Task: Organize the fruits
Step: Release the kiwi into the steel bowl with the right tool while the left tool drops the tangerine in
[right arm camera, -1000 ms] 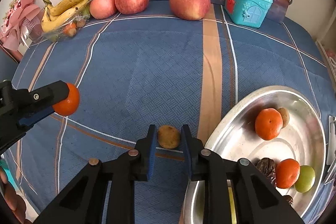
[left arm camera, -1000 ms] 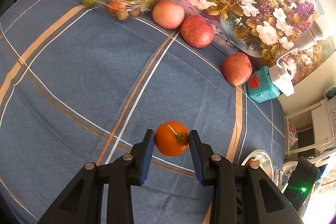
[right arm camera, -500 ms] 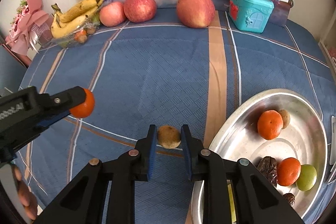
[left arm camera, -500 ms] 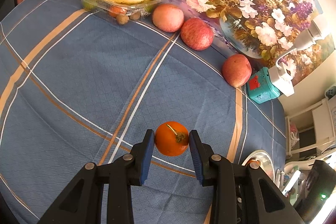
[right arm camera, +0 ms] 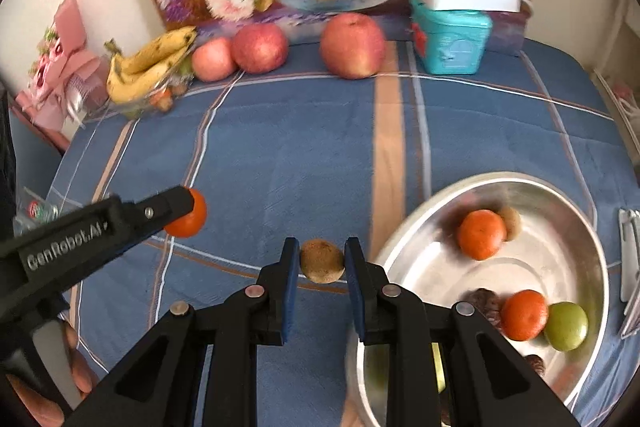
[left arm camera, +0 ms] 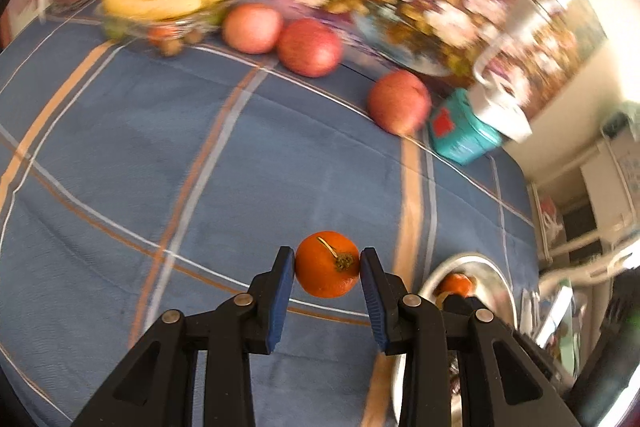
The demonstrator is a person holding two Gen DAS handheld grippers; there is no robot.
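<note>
My left gripper [left arm camera: 327, 265] is shut on an orange tangerine [left arm camera: 327, 264] with a dry stem, held above the blue plaid cloth; it shows again at the left of the right wrist view, the tangerine [right arm camera: 188, 214] between its black fingers [right arm camera: 160, 207]. My right gripper [right arm camera: 321, 261] is shut on a small brown round fruit [right arm camera: 322, 261], just left of the silver bowl [right arm camera: 576, 211]. The bowl holds two tangerines [right arm camera: 482, 234], a green fruit [right arm camera: 566, 325] and several small brown ones. In the left wrist view the bowl's rim [left arm camera: 472, 259] shows at the lower right.
At the back stand a tray of bananas [right arm camera: 150, 67], three red apples [right arm camera: 352, 45], a teal box [right arm camera: 450, 41] with a white charger on it, and a flower painting. A pink bouquet [right arm camera: 60, 67] lies at far left. A hand [right arm camera: 48, 383] holds the left gripper.
Both grippers have risen with their fruit. The left gripper with the tangerine has moved right, toward the right gripper and the bowl. Both grips are unchanged.
</note>
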